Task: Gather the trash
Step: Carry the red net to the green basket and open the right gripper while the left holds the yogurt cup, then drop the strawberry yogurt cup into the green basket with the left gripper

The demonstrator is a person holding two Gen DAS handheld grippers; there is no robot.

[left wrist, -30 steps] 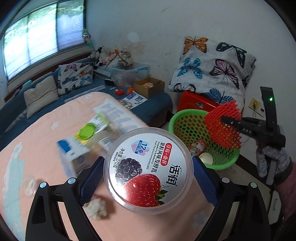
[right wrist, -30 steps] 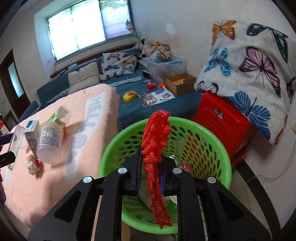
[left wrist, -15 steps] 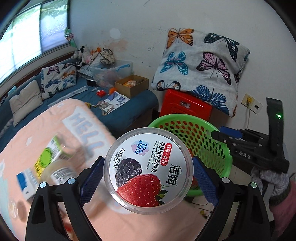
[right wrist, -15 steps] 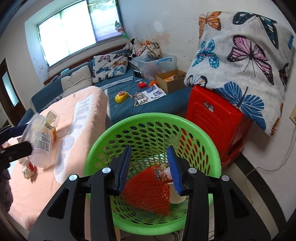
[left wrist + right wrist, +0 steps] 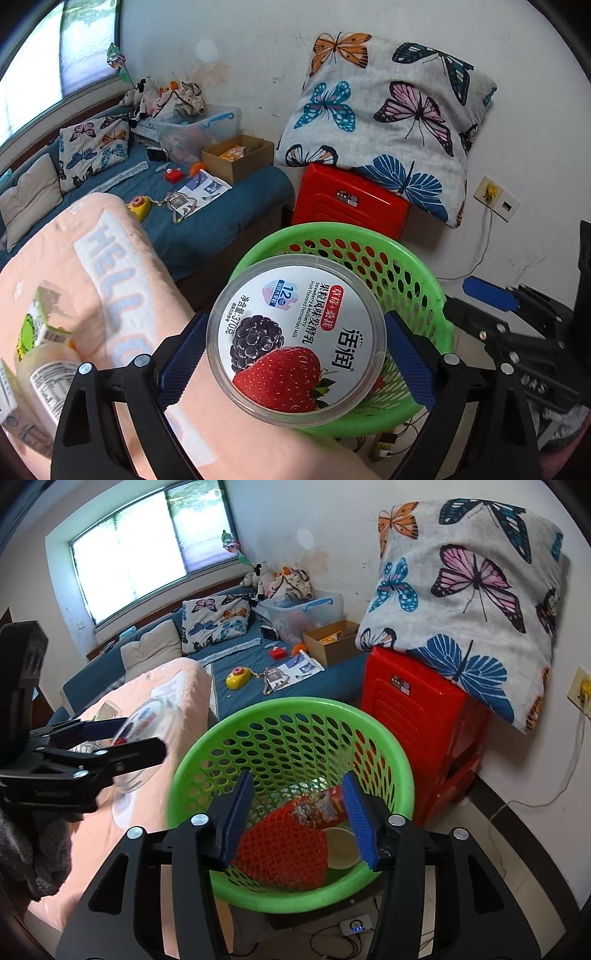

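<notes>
The left gripper [image 5: 295, 365] was clamped on a clear yogurt tub [image 5: 296, 334], its 2 blue pads pressing the tub's sides, the strawberry lid facing the camera. The tub hung over the near rim of the green basket [image 5: 424, 280], beside the pink-covered table [image 5: 122, 280]. The right gripper [image 5: 299, 819] had its jaws opening, nothing between them, poised above the basket's mouth. Inside the basket lay a red foam net [image 5: 284, 849], a snack wrapper [image 5: 321, 806] and a pale round lid [image 5: 341, 847]. A red stool [image 5: 417, 716] stood just behind the basket, bearing a butterfly pillow [image 5: 472, 590].
</notes>
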